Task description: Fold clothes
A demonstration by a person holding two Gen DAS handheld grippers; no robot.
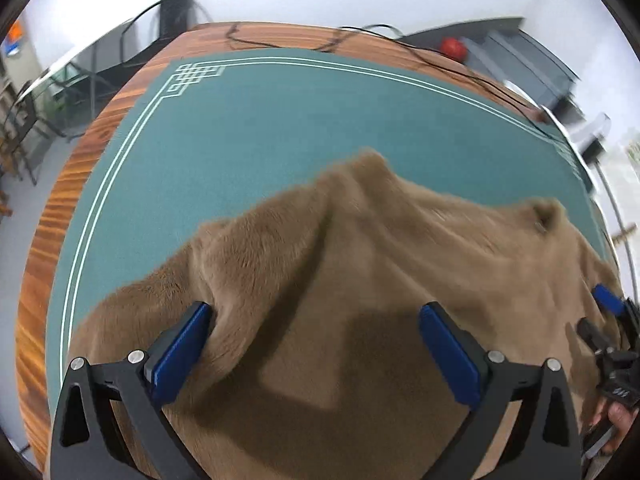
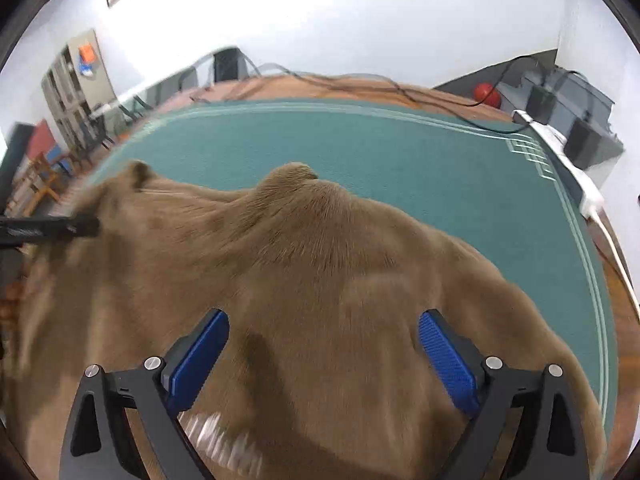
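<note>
A fuzzy light-brown garment [image 1: 360, 260] lies rumpled on the green mat [image 1: 260, 128], raised in folds and peaks. My left gripper [image 1: 316, 312] hovers over its near part with the blue pads [image 1: 180, 356] spread wide; the left pad touches a raised fold, nothing is clamped. In the right wrist view the same garment [image 2: 320, 248] fills the near half of the mat [image 2: 400, 152]. My right gripper [image 2: 324, 320] stands open above it, with only flat cloth below the gap. The right gripper [image 1: 608, 304] shows at the left view's right edge, and the left one's black tip [image 2: 80, 226] at the right view's left edge.
The mat lies on a wooden table [image 1: 60, 208] with black cables [image 1: 360, 44] along its far edge. A white power strip [image 2: 576, 172] lies at the right edge. A red ball [image 2: 486, 94], grey furniture, shelves [image 2: 76, 84] and chairs stand around the table.
</note>
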